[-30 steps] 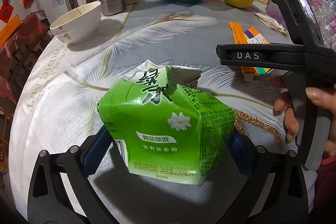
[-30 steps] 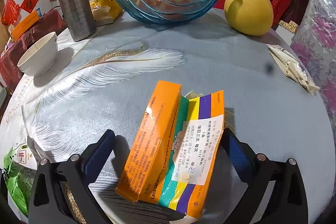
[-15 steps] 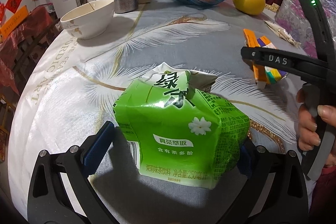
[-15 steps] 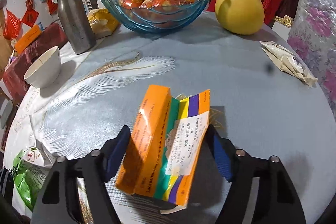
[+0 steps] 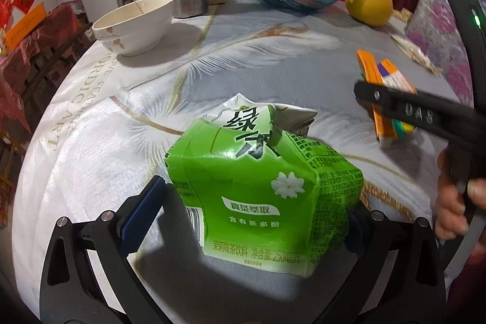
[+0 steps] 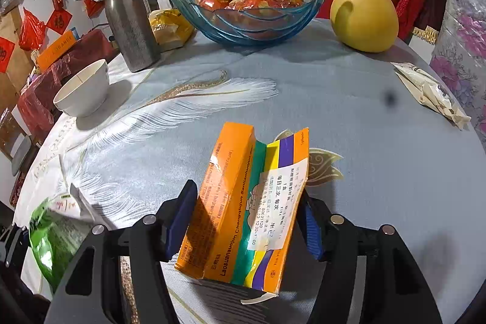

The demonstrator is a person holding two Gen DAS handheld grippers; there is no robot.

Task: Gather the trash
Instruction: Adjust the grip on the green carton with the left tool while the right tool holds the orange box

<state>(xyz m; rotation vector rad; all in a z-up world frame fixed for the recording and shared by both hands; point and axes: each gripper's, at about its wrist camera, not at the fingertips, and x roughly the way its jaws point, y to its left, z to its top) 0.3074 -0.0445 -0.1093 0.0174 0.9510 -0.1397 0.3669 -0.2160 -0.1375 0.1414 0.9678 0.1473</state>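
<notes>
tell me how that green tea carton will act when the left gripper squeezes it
The green tea carton already looks crumpled with a torn-open top, so it is probably empty, light and soft. It will likely buckle further between the pads rather than slip.

Right gripper (image 6: 247, 220) now closed onto the orange medicine box (image 6: 243, 208), box seemingly lifted off the tablecloth (image 6: 364, 141).

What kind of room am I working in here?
Most likely a home dining area: a round table with a feather-print cloth, a blue glass fruit bowl, a white bowl, and red paper decorations on the wall.
</notes>
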